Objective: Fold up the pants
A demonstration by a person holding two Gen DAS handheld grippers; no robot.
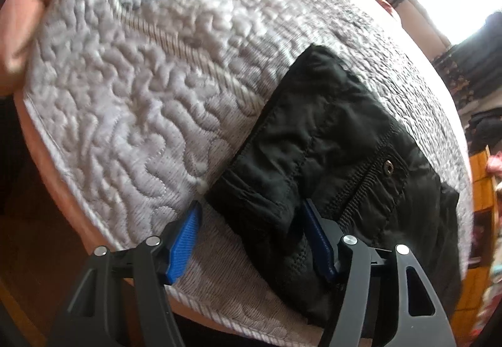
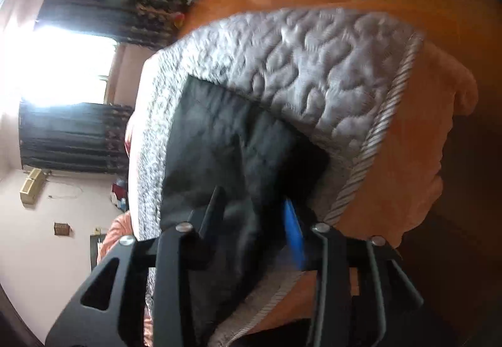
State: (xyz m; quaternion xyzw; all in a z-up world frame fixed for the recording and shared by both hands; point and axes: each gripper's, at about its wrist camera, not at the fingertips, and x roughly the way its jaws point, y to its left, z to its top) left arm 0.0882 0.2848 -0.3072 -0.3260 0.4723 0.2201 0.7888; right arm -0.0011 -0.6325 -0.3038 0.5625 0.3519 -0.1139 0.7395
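**Finishing the fold on the pants**

Left wrist view: found the pants (image 1: 329, 143) lying as a compact black block at centre right, on the quilted mattress (image 1: 125, 95). Had the left gripper (image 1: 251, 237) at the bottom edge, jaws well apart, straddling the near corner and clamping nothing.

Right wrist view: had the right gripper (image 2: 254, 221) at lower centre, part open around dark cloth; could not tell whether pinched. Judged folding nearly done; probably needed a firm pinch on that near edge next.
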